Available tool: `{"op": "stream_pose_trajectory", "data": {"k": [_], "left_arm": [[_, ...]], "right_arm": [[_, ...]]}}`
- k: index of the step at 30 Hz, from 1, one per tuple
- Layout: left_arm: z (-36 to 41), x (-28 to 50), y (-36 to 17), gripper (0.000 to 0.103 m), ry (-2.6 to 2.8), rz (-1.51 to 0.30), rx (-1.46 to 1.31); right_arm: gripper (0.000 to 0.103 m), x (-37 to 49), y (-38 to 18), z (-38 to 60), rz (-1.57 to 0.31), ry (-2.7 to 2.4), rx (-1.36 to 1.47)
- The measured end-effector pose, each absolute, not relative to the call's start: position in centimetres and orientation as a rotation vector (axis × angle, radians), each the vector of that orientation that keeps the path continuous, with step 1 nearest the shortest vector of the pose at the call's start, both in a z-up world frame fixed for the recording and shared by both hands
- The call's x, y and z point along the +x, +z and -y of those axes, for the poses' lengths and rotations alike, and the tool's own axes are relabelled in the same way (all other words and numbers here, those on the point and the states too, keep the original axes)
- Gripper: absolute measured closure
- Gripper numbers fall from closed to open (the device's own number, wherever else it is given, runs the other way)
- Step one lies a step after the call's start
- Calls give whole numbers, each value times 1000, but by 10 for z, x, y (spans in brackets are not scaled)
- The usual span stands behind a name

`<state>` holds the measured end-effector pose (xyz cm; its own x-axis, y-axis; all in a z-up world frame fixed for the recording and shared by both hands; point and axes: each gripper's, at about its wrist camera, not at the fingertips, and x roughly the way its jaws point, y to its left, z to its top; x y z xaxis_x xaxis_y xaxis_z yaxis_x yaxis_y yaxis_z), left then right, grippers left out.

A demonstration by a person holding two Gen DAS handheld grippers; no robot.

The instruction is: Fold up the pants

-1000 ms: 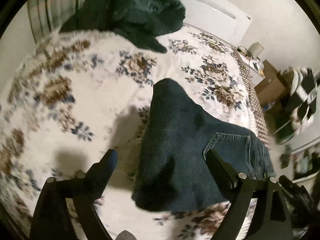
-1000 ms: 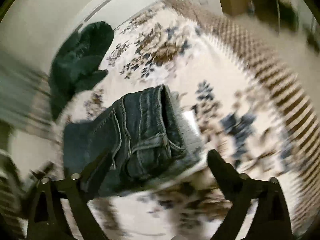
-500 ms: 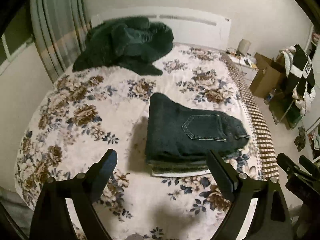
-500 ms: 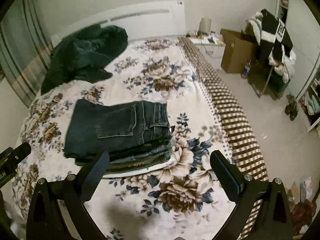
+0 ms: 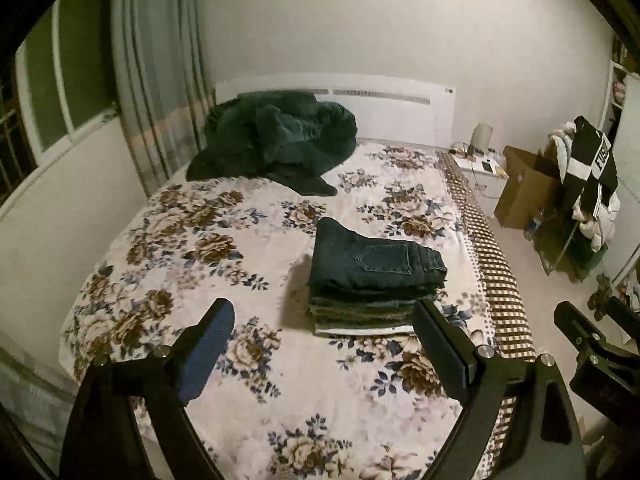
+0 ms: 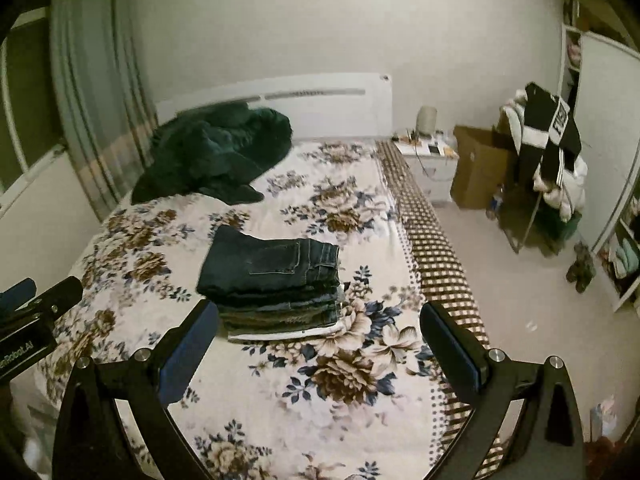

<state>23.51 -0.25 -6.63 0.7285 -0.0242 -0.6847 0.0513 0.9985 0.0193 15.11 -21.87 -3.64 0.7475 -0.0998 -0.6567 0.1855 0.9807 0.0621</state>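
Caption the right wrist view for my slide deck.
Open right tool above folded jeans stacked on a floral bed.

I count one stack of folded pants (image 5: 376,280) mid-frame, one dark green heap (image 5: 276,140) upper left, one cardboard box (image 5: 524,188) at right.

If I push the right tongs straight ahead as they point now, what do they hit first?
Probably the stack of folded jeans on the floral bedspread. The open right tongs frame its near edge, though depth is uncertain.
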Motion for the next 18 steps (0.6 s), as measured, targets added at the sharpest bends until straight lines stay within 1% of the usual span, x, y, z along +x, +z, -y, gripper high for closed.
{"op": "stream_pose_trajectory", "data": {"k": [4,9,18], "left_arm": [[-1,192,-47,12,-36,-741,23],[-4,160,-31,12,-36,-729,27],[-19,131,-14,12,-41,-712,30]], "right_arm": [[1,94,-1,209,-677,-129,106],[1,33,35,197,-634,-114,104],[0,-21,76,181,-601,-128,102]]}}
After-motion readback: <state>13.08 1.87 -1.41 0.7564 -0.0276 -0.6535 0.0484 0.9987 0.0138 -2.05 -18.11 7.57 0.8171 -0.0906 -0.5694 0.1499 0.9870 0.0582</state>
